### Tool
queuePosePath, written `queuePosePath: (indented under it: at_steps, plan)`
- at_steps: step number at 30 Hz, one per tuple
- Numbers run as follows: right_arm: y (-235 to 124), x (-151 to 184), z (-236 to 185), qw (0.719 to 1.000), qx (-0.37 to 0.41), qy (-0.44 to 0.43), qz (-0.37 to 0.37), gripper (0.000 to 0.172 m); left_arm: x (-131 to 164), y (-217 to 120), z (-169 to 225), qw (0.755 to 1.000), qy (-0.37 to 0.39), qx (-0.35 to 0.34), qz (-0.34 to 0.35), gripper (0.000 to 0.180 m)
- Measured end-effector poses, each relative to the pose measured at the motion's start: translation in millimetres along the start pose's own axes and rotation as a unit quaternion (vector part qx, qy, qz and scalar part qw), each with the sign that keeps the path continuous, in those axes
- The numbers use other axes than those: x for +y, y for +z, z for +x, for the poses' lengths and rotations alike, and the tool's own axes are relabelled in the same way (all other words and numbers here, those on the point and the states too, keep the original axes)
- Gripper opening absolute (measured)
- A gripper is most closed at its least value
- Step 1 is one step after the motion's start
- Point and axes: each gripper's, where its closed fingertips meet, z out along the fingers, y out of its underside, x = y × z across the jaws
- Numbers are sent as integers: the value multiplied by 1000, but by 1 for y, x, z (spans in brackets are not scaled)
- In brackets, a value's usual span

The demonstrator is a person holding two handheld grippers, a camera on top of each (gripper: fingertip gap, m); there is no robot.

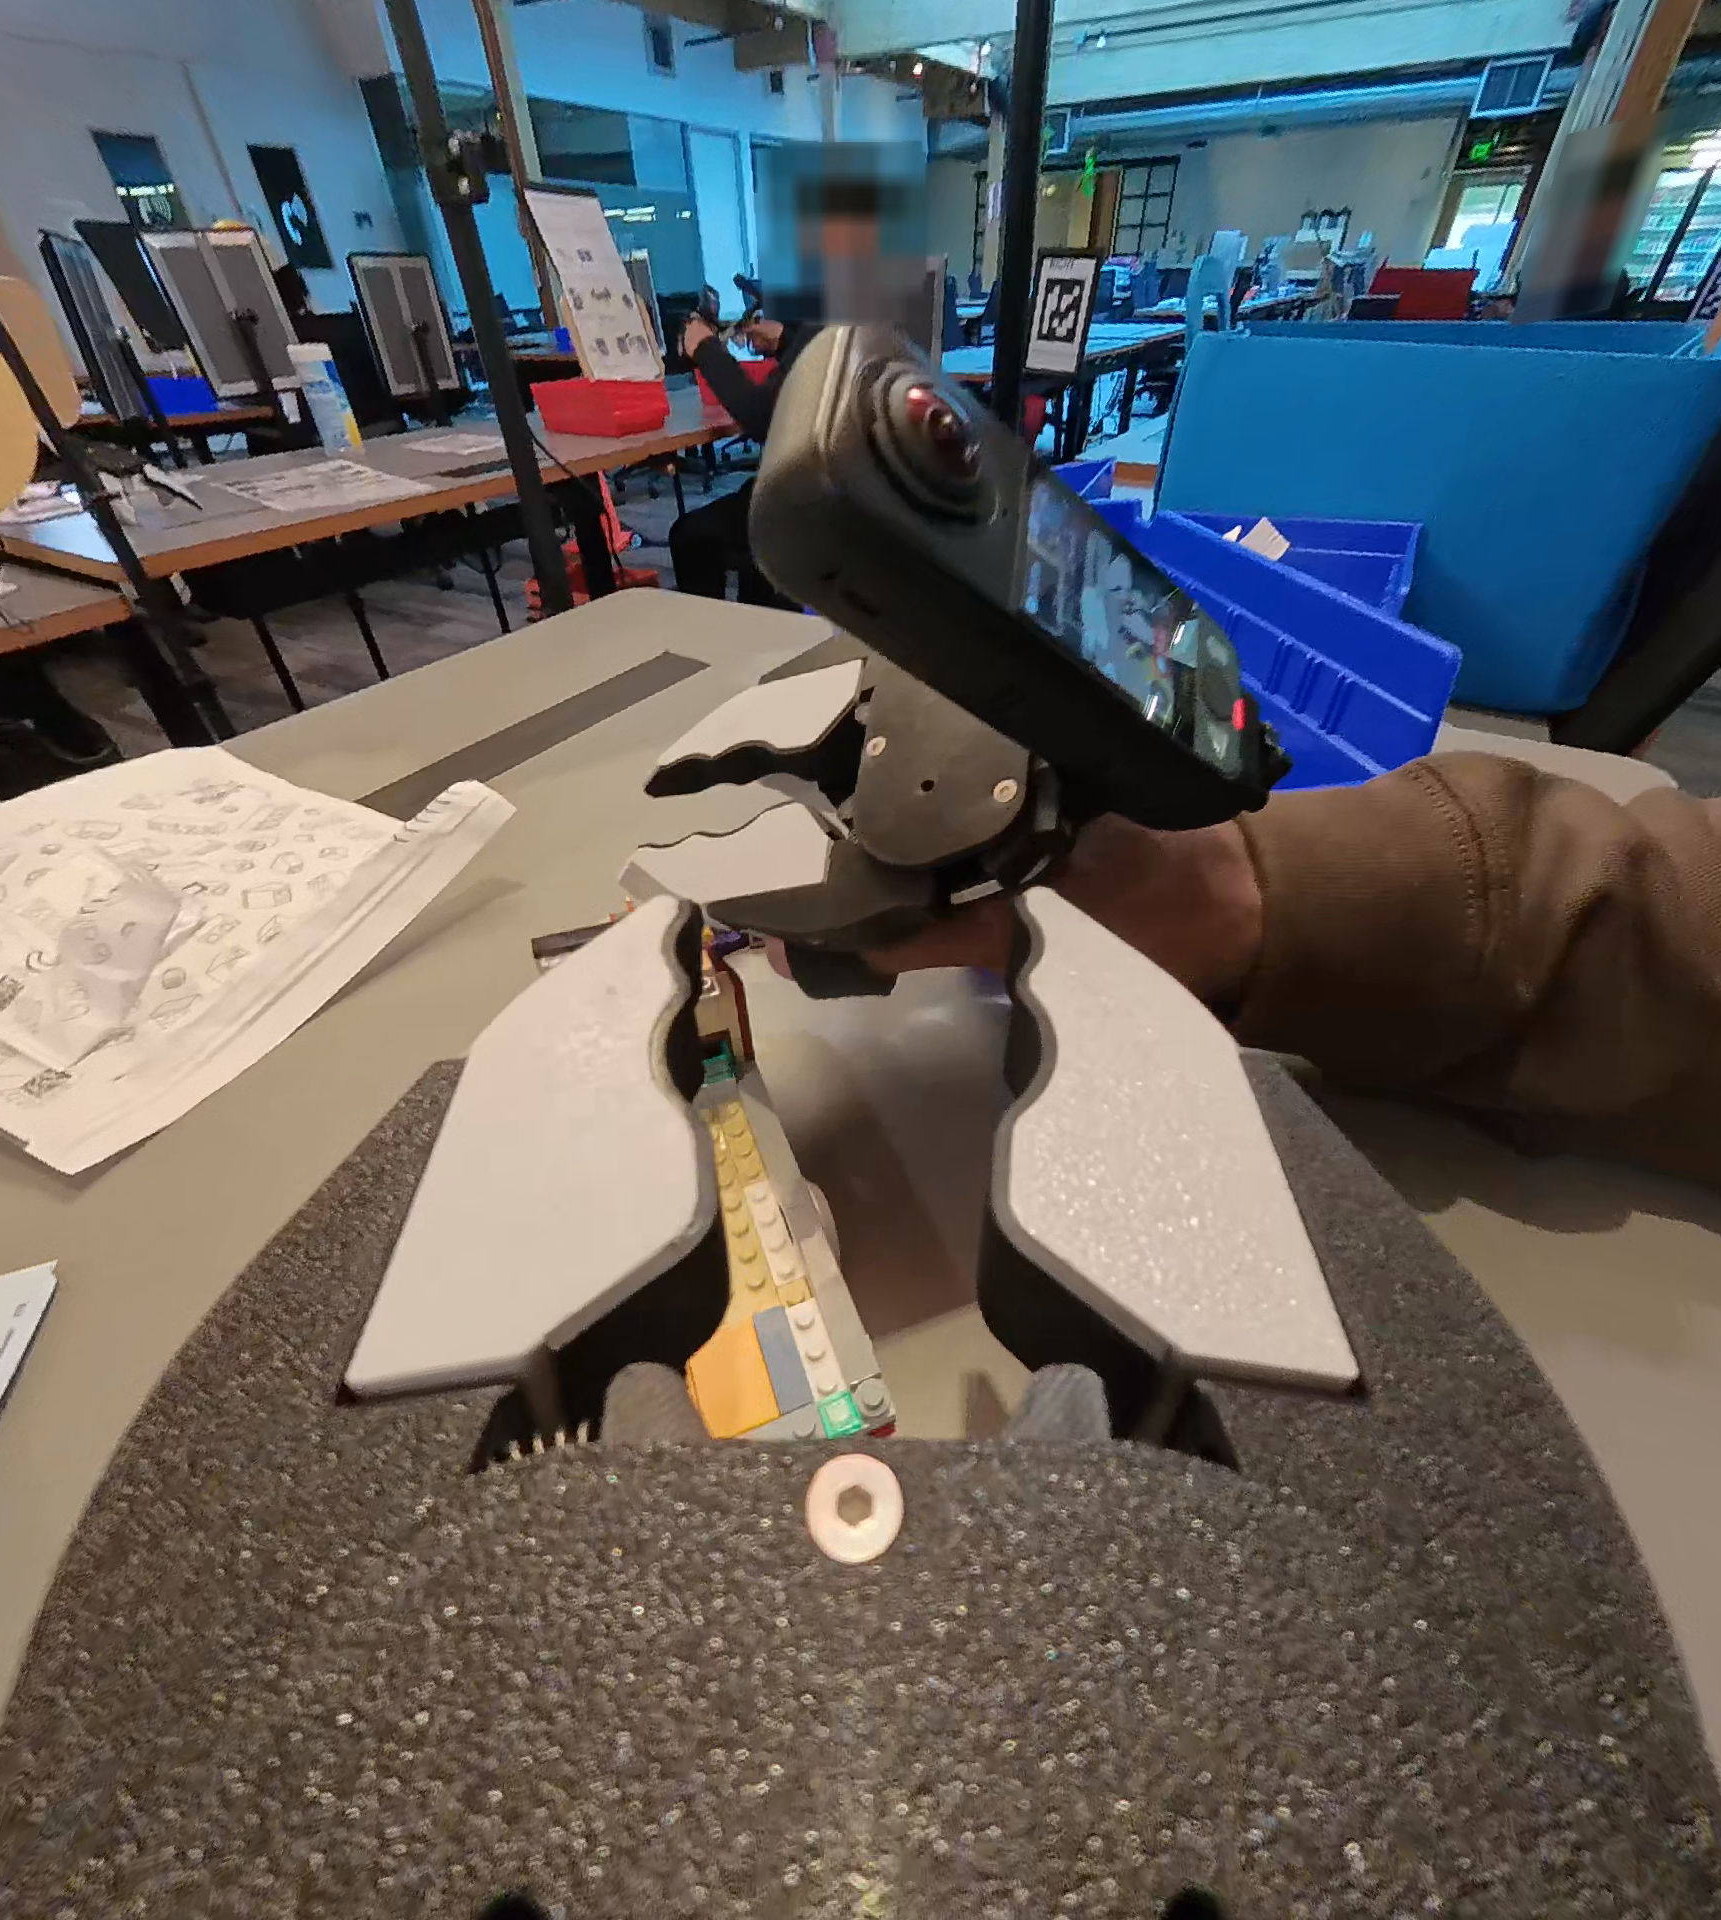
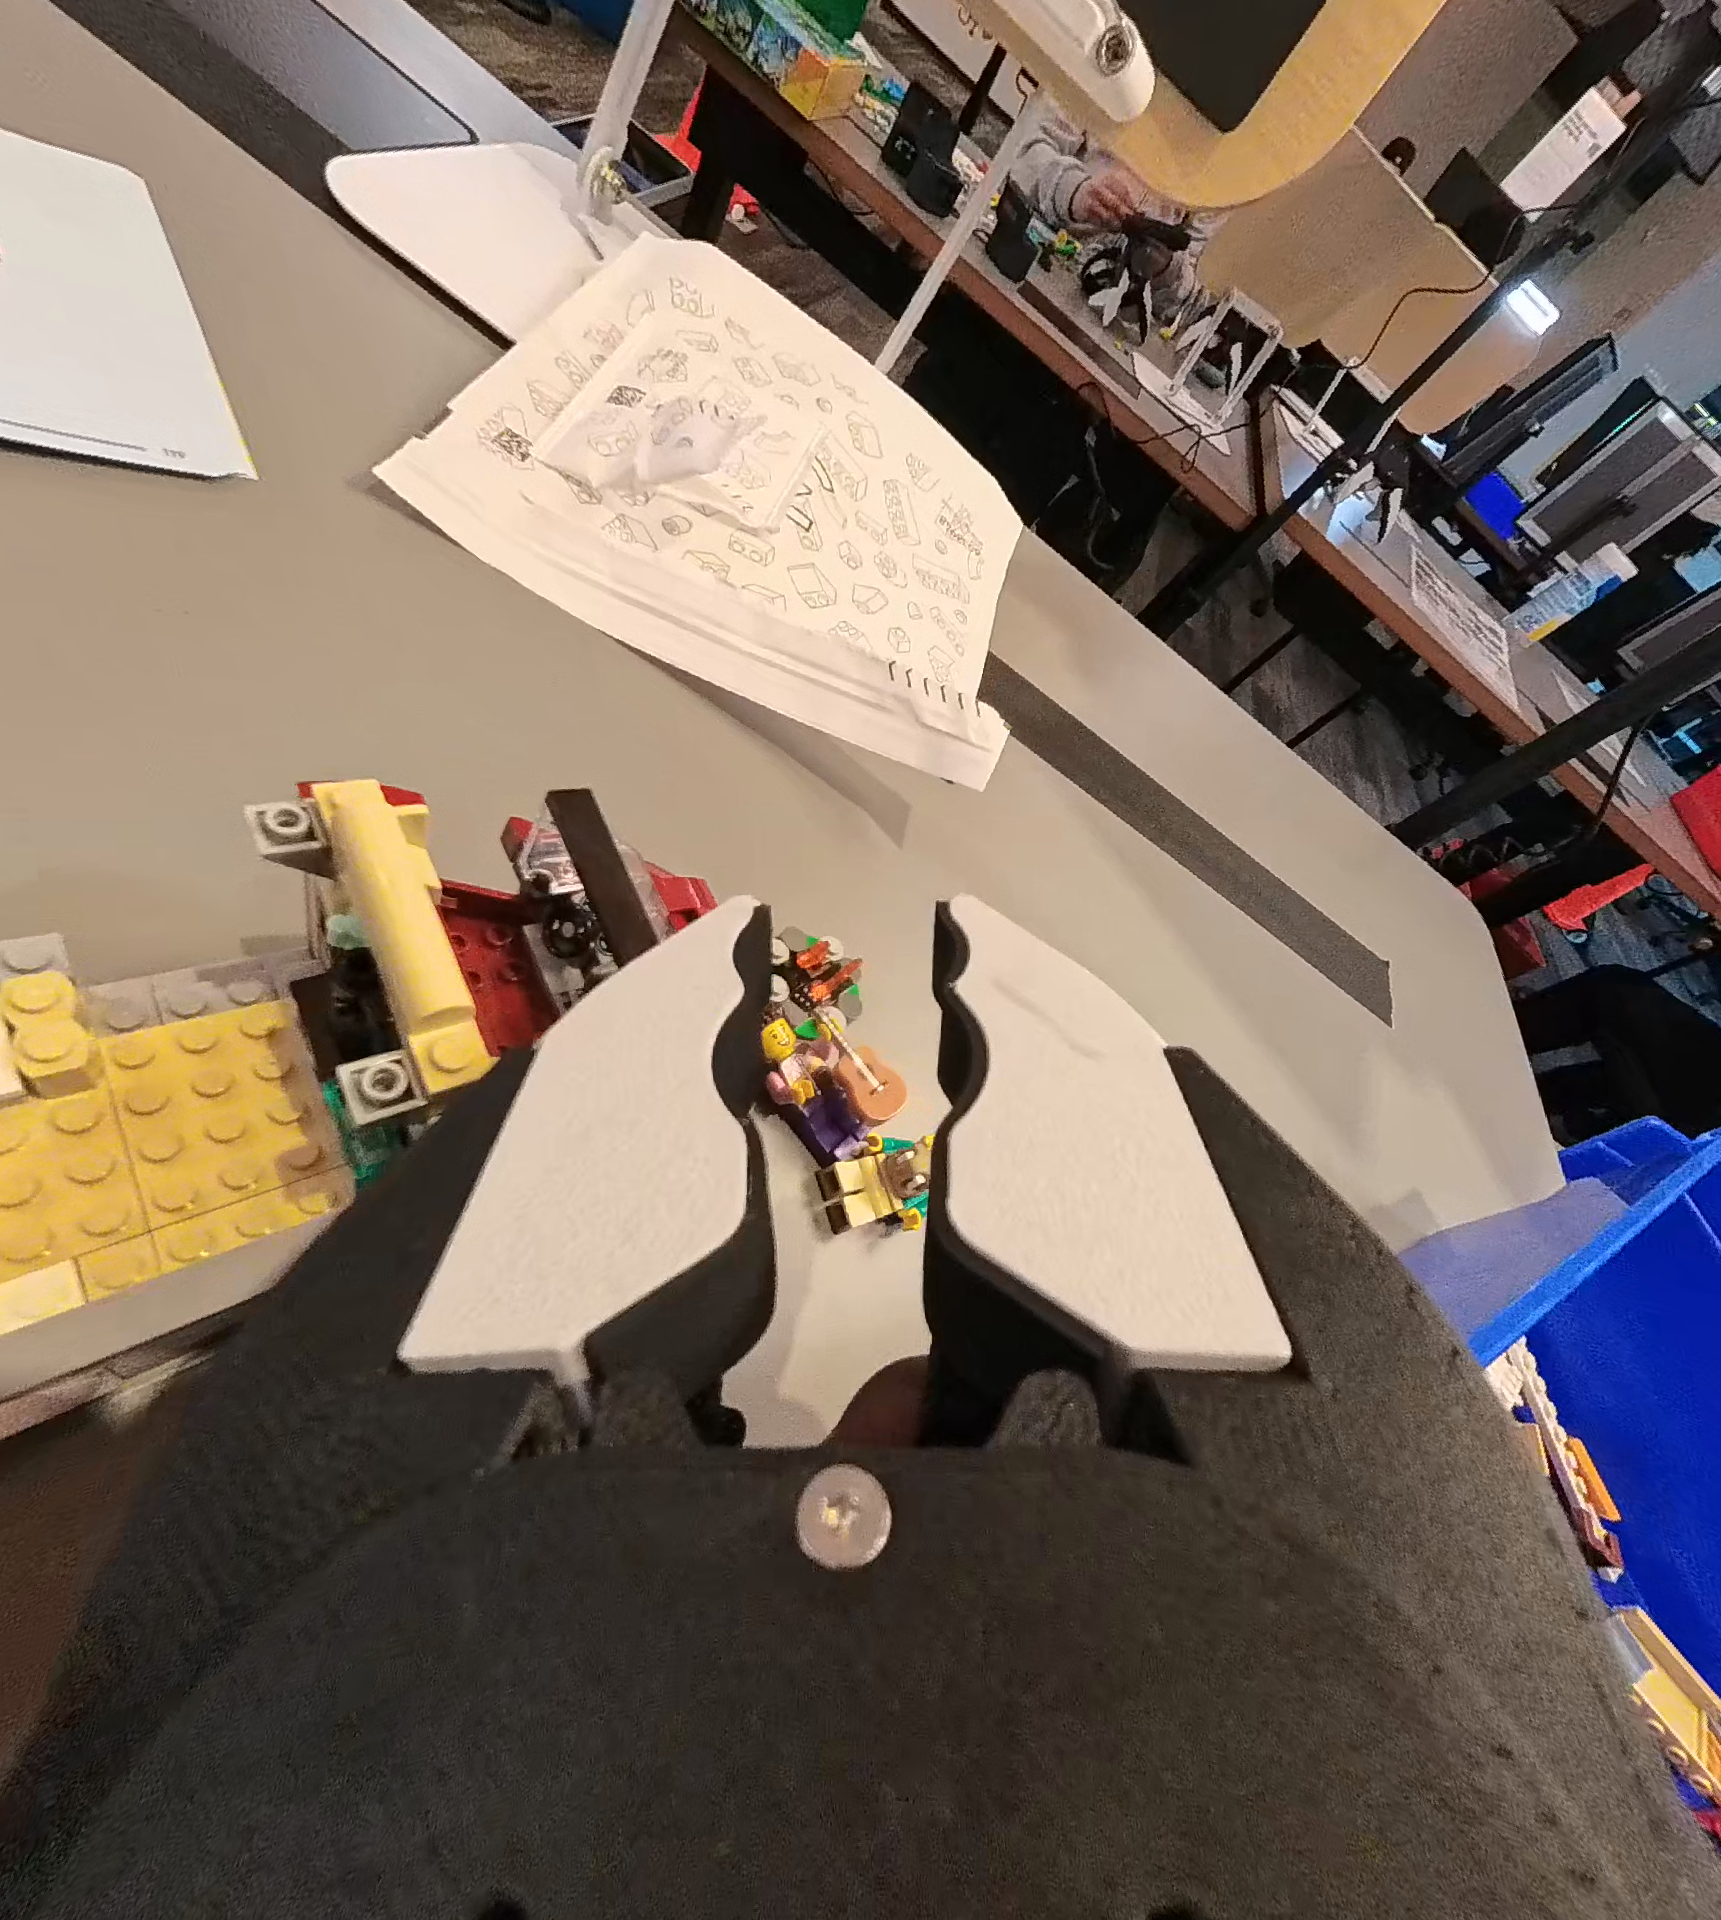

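Right wrist view shows the right gripper (image 2: 851,920) with fingers apart, bare, above a toy figure (image 2: 814,1081) on the table (image 2: 212,675). Left gripper (image 1: 851,914) gapes wide over a brick model (image 1: 773,1247), gripping nothing.

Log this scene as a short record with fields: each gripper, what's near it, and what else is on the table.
left gripper: open, over the brick model's yellow studded edge, not gripping it
right gripper: open, above two minifigures lying on the table
brick model: left of the right gripper, red and cream parts
papers: printed bag, booklet
bin: blue, at right
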Motion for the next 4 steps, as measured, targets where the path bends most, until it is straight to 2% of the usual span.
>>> queuePosePath:
  at_steps: [4]
  plan:
    - [0, 0, 0, 1000, 0, 0, 0, 29, 2, -1, -6, 1000, -21, 1, -2, 56]
